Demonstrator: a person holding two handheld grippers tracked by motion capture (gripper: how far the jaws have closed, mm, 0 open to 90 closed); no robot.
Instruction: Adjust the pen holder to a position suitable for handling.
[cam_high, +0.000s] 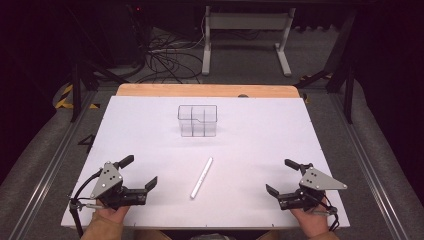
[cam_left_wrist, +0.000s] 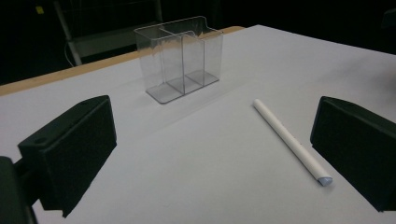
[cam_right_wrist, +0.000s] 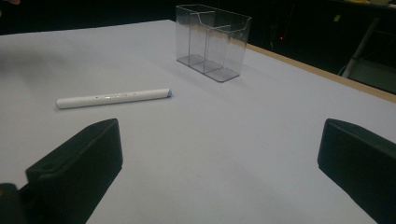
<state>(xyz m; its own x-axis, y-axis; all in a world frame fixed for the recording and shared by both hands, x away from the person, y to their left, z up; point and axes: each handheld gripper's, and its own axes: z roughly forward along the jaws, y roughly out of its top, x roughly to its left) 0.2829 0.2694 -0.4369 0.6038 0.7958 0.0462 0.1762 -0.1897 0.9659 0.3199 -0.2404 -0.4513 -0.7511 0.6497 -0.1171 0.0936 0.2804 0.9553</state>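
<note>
A white pen (cam_high: 201, 177) lies flat on the white table top (cam_high: 250, 145), slanted, between the two grippers; it also shows as the pen (cam_left_wrist: 291, 141) and the pen (cam_right_wrist: 113, 98). Behind it, toward the far edge, stands a clear plastic holder (cam_high: 197, 120) with compartments, seen too as the holder (cam_left_wrist: 180, 58) and the holder (cam_right_wrist: 212, 42). My left gripper (cam_high: 138, 171) rests near the front left, jaws wide apart, nothing between them. My right gripper (cam_high: 280, 176) sits near the front right, also open and empty. Both point inward at the pen.
A wooden strip (cam_high: 207, 90) runs along the table's far edge. Beyond it stand a white table frame (cam_high: 245, 30) and a tangle of cables (cam_high: 165, 62) on the floor. Metal rails (cam_high: 45, 170) flank the table.
</note>
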